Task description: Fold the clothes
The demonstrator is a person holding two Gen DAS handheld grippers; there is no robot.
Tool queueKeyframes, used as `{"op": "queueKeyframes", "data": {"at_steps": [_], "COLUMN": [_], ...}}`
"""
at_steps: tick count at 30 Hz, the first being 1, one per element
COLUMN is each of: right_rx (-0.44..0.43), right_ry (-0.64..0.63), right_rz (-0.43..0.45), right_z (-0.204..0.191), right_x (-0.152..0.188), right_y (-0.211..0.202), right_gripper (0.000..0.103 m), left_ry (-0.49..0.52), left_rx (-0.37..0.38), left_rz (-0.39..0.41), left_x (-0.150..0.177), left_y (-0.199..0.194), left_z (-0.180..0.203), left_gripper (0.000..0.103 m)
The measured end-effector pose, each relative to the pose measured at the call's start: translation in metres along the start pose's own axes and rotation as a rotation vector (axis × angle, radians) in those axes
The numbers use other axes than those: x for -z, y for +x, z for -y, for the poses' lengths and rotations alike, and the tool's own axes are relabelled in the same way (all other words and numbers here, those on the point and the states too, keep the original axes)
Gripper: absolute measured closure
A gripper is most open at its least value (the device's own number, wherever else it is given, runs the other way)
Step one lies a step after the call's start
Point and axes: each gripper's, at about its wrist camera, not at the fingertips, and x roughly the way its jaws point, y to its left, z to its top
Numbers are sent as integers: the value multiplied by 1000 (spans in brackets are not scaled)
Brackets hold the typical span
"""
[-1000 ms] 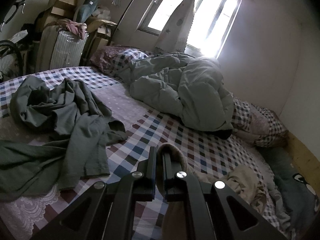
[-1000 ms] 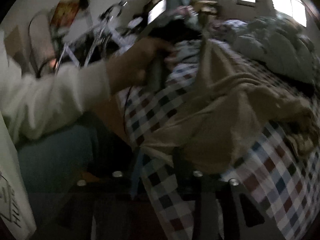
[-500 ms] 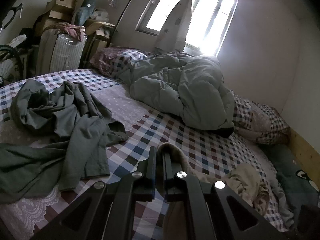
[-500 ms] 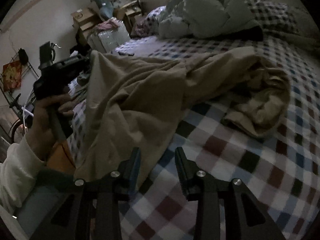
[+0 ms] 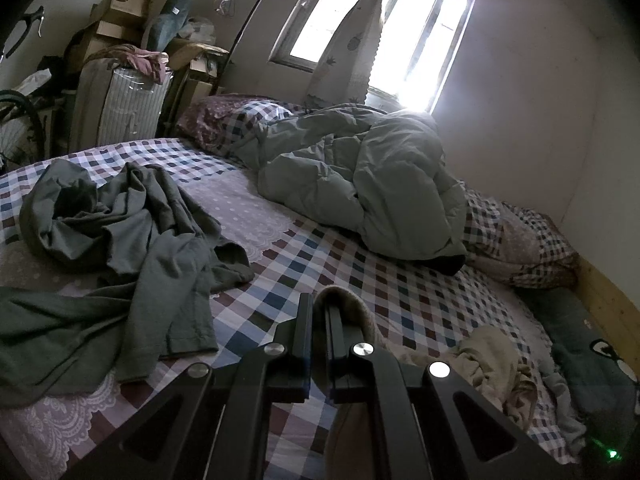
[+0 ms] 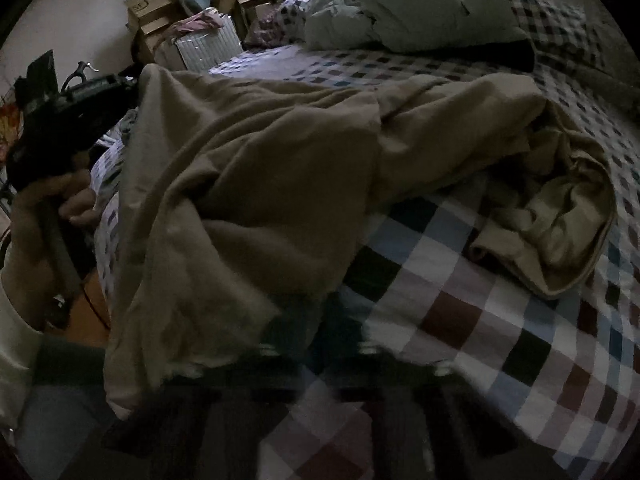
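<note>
- The left gripper point(image 5: 318, 312) has its jaws pinched on a fold of the tan garment point(image 6: 256, 184), holding that end raised above the near edge of the bed point(image 5: 404, 304); the person's hand point(image 6: 48, 216) grips its handle.
- The right gripper point(image 6: 320, 344) is blurred in its own view. Its jaws have just been closing and read as pressed together, at the garment's lower hem by the bed's near edge; whether cloth is caught between them I cannot tell.
- The rest of the tan garment trails across the checked sheet and ends in a crumpled bunch toward the bed's right side.
- Risk: if the right jaws closed on nothing, or on sheet as well as hem, lifting would leave the garment lopsided or drag the bedding.
- Risk: the bunched far end may stay twisted, giving a crooked fold.
- A grey-green garment point(image 5: 120, 256) lies heaped on the bed's left side, a quilt point(image 5: 360, 188) at its far edge.
- Cardboard boxes point(image 5: 124, 0) are stacked beyond the far left corner; their contents are hidden.
</note>
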Motion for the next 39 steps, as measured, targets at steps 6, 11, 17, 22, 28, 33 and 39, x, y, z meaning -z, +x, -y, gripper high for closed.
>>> {"op": "queueKeyframes", "data": {"at_steps": [6, 11, 17, 22, 28, 33, 39], "right_rx": [45, 98, 197, 273, 530, 707, 746], "right_ry": [45, 98, 56, -124, -695, -1116, -1319], "right_rz": [82, 137, 104, 154, 152, 123, 105], "right_z": [16, 38, 44, 23, -45, -66, -67], "right_x": [9, 20, 32, 45, 95, 139, 150], "right_y": [-37, -75, -75, -93, -83, -53, -37], "right_gripper": [103, 103, 99, 89, 68, 57, 54], "left_ry": [-1, 1, 10, 18, 15, 23, 23], "left_rx": [1, 1, -6, -11, -13, -16, -15], "left_rz": [2, 4, 7, 8, 7, 8, 8], "left_x": [0, 0, 0, 1, 1, 2, 1], "left_y": [0, 0, 0, 0, 1, 1, 1], "left_z": [0, 1, 3, 3, 3, 5, 4], "left_gripper": [99, 99, 99, 99, 99, 99, 99]}}
